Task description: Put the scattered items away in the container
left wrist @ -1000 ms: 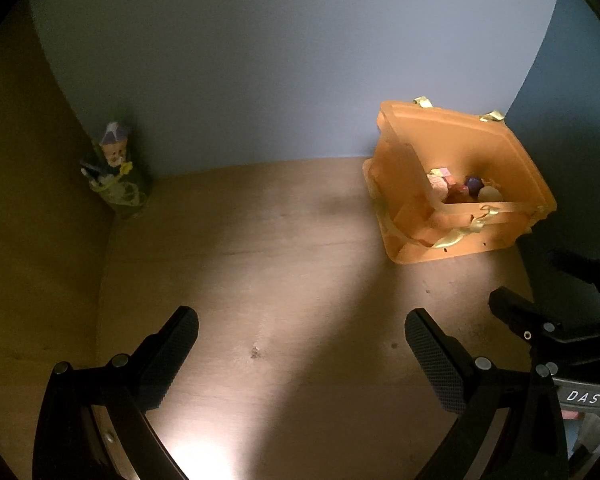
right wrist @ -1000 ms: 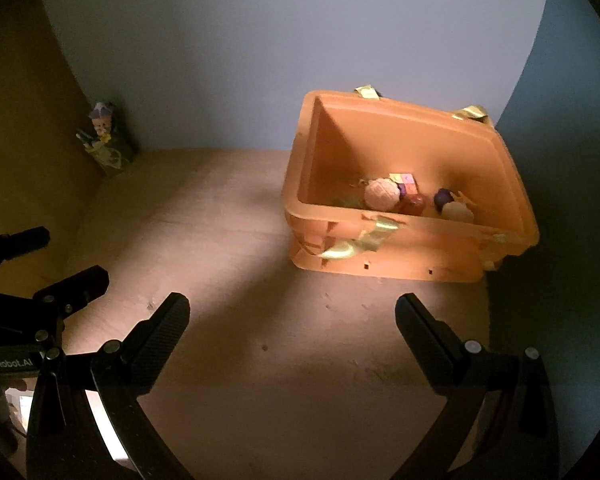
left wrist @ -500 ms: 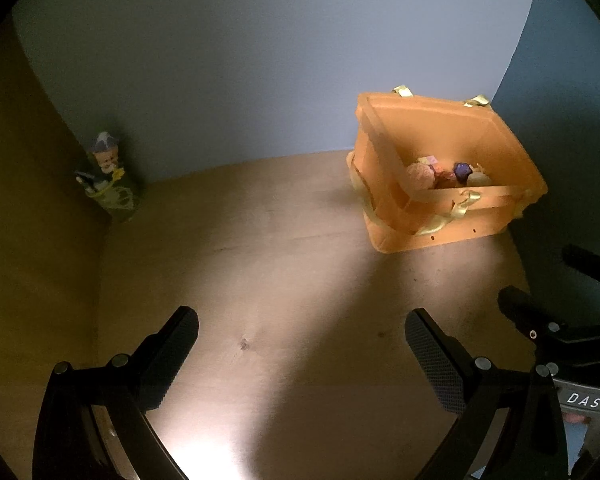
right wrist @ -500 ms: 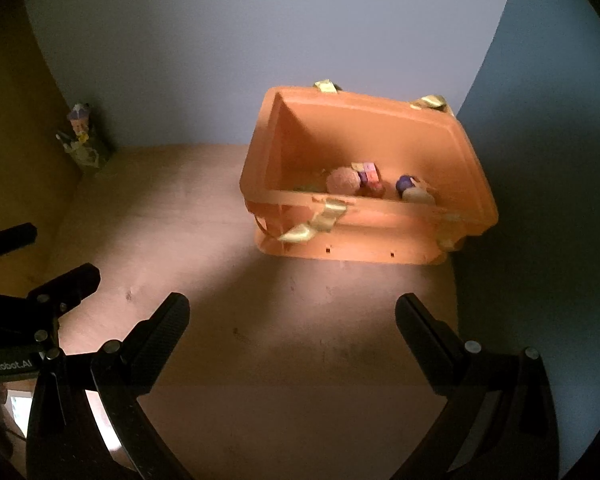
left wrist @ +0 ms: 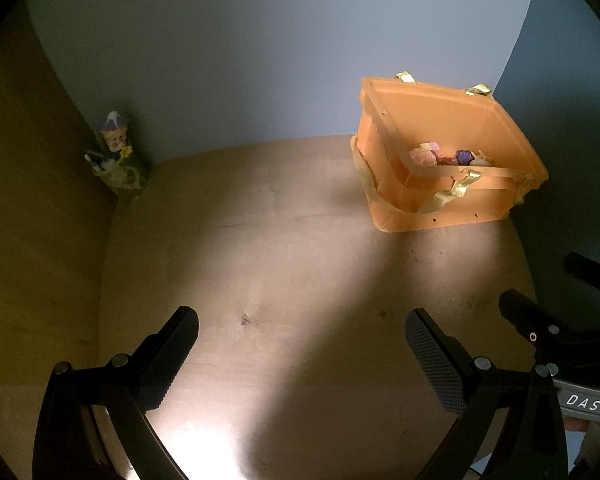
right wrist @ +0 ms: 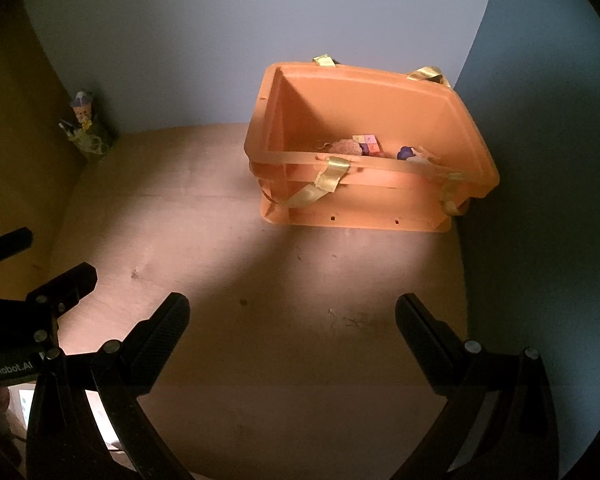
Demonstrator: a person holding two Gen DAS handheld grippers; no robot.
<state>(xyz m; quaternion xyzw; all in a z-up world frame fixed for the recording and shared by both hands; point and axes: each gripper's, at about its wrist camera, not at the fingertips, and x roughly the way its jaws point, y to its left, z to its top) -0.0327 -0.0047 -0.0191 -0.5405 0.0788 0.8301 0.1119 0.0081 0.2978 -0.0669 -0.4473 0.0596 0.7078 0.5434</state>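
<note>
i hold the left gripper [left wrist: 302, 346] spread and empty; the figurine [left wrist: 118, 156] stands far ahead to its left, closer to it than to my right gripper [right wrist: 292, 334], also spread, facing the orange container [right wrist: 370, 190] of toys.

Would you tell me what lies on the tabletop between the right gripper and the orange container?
Nothing: in the right wrist view, only bare wooden tabletop separates the right gripper from the orange container.

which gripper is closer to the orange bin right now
Right, by a little. The right gripper faces the orange bin almost head-on across bare table. The left gripper sits further left, with the bin off to its right. Both are open and empty.
</note>
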